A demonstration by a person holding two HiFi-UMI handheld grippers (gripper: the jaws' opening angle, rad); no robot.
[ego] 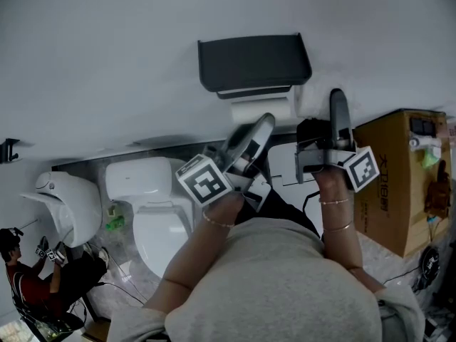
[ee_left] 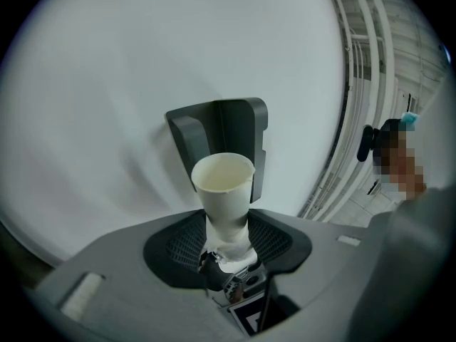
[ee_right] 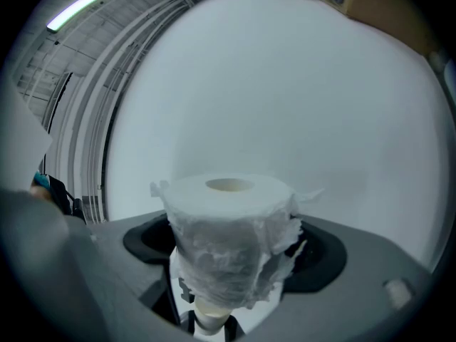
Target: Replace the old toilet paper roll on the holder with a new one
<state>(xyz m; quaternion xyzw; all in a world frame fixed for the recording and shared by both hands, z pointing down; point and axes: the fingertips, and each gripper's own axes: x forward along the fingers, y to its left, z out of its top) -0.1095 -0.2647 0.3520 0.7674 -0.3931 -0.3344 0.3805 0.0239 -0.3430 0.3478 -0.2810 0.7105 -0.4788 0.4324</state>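
Head view, looking steeply down the white wall (ego: 107,63): your left gripper (ego: 255,132) and your right gripper (ego: 336,116) are both raised toward the dark holder (ego: 253,61) mounted on that wall, the left one tilted, the right one nearly upright. A white cylinder (ego: 260,110) lies just under the holder, near both sets of tips; this view does not settle which roll it is. Left gripper view: your jaws are clamped on the lower end of a bare cardboard core (ee_left: 224,191), which stands up from the left gripper (ee_left: 228,242) with its open end toward the holder (ee_left: 228,130) behind it; the core is off the holder. Right gripper view: your right gripper (ee_right: 231,258) grips the new roll (ee_right: 228,234) by its sides, its loose, crinkled outer wrap pressed between the pads and its hollow centre facing up, with only plain wall beyond it. Below the grippers in the head view stand a white toilet (ego: 153,212) to your left and a cardboard box (ego: 399,184) to your right; another person (ego: 32,280) crouches at the lower left edge.
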